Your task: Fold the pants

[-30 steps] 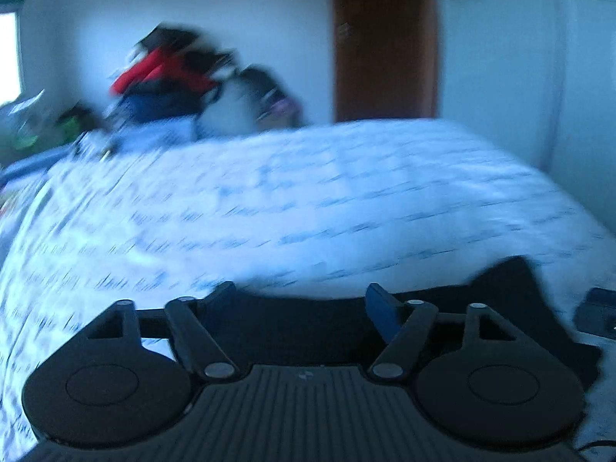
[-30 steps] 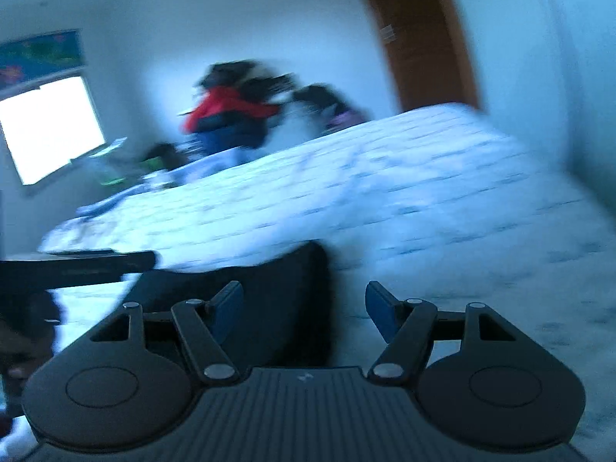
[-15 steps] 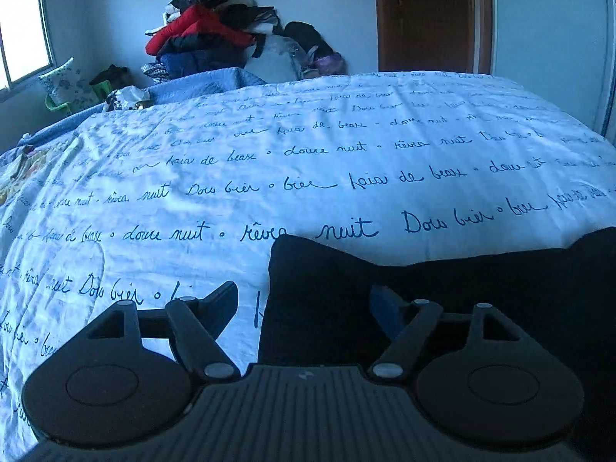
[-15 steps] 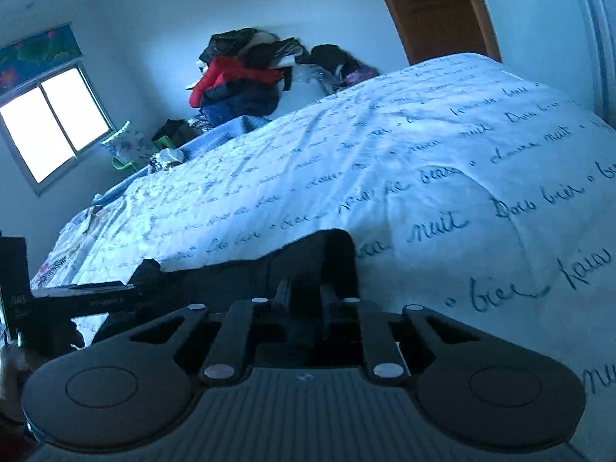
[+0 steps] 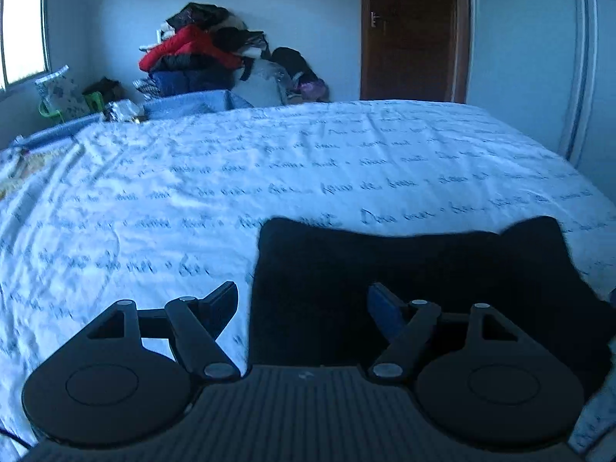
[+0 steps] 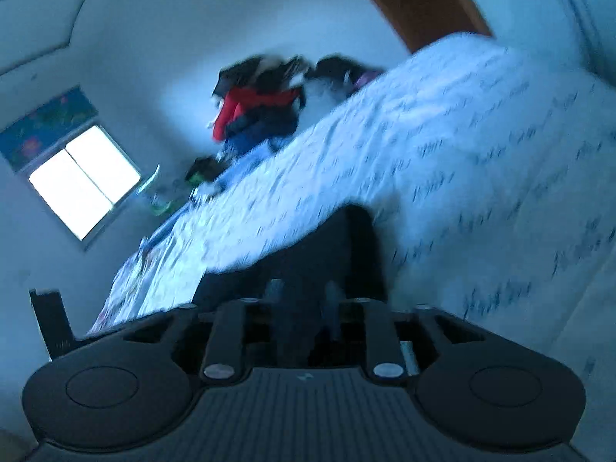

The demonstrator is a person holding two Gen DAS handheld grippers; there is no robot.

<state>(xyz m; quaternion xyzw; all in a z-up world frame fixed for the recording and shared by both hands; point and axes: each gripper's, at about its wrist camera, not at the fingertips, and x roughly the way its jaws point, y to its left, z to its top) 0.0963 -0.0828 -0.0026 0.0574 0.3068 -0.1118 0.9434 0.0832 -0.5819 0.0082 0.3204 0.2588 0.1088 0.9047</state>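
1. Left claw: spread wide, gripping nothing; left finger over bare bedspread, right finger over dark cloth.
2. Black pants: flat on the bed just ahead of the left claw, left edge falling between its fingers, long side running off rightward, far corners turned up.
3. Right claw: narrow gap, widening; pants lying in between, pads apparently no longer pinching, though blur leaves that unsure.
4. Likely next: a fresh grip on the near edge, easiest for the left claw, already straddling that corner.
5. Against half a second back: right claw then nearly clamped on the cloth, now looser and rolled to one side; left claw about as wide, pants farther ahead.
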